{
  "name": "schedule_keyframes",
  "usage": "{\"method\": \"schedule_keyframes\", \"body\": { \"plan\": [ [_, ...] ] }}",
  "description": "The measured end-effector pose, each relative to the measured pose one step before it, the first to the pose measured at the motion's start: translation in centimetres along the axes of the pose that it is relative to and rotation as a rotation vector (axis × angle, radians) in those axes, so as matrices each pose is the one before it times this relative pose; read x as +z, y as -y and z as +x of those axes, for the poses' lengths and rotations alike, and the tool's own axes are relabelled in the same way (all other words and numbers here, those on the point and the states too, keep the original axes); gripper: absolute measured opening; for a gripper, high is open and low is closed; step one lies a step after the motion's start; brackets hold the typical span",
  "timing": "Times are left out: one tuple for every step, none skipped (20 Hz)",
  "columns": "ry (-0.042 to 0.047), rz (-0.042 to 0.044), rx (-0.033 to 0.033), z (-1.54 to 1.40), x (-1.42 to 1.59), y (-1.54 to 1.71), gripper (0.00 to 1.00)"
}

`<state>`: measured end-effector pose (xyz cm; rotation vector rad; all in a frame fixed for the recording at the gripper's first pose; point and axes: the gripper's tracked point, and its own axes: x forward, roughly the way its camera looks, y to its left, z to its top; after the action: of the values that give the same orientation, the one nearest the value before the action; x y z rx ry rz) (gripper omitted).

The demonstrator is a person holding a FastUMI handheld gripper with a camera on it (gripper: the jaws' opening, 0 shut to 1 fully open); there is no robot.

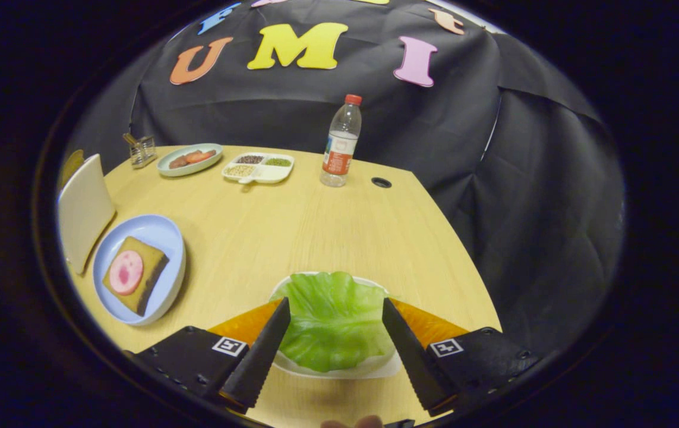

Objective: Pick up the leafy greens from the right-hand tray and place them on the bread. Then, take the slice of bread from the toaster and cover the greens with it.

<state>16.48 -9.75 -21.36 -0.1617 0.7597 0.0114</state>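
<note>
A hand-held gripper [336, 306] is hovering with its 2 black serrated fingers [262, 351] spread wide apart, grasping nothing, while a green lettuce leaf [333, 318] is lying between them on a white tray [369, 367] that is sitting on the pale wooden table [291, 226]. The fingers are flanking the leaf on either side, and whether they are touching it cannot be told. Off to the left of the fingers, a light blue plate [164, 238] is carrying 1 slice of brown bread [146, 270] topped with a round pink slice of meat [126, 272]; a cream-coloured appliance [84, 208], possibly the toaster, is standing just beside that plate. Well beyond the fingers, along the far side of the table, a green plate of food [189, 159], a white divided dish [258, 167] and a clear water bottle [340, 142] with a red cap are standing.
</note>
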Motion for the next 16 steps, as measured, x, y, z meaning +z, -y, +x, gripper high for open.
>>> {"method": "schedule_keyframes", "body": {
  "plan": [
    [-0.00163, -0.00396, -0.00394, 0.639, 0.06, -0.046, 0.96],
    [-0.00854, 0.00168, 0.00081, 0.683, -0.173, -0.053, 0.96],
    [-0.01007, 0.00547, 0.00285, 0.557, -0.237, -0.077, 0.96],
    [-0.01275, 0.00396, 0.0034, 0.45, -0.405, -0.032, 0.96],
    [-0.01067, 0.00286, 0.00117, 0.476, -0.395, 0.077, 0.96],
    [-0.00419, 0.01426, 0.01341, 0.226, -0.211, 0.003, 0.96],
    [0.00845, 0.01633, 0.00534, 0.126, 0.218, 0.104, 0.97],
    [-0.00409, 0.00594, 0.00508, 0.09, -0.172, 0.096, 0.97],
    [-0.00142, 0.00712, 0.00963, -0.031, -0.115, -0.003, 0.97],
    [0.00044, 0.01175, 0.00942, 0.039, -0.079, 0.025, 0.97],
    [-0.0026, 0.01468, 0.01344, 0.09, -0.25, -0.032, 0.98],
    [0.00641, 0.01686, 0.01968, 0.042, -0.016, -0.071, 0.98],
    [-0.00446, 0.02128, 0.01681, -0.02, -0.184, -0.022, 0.98],
    [0.00951, 0.02465, 0.02322, 0.161, -0.103, -0.059, 0.96],
    [-0.0067, 0.02004, 0.01854, 0.254, -0.326, -0.235, 0.95],
    [0.01568, -0.00501, 0.0026, -0.179, 0.119, 0.039, 0.88]
  ]
}}
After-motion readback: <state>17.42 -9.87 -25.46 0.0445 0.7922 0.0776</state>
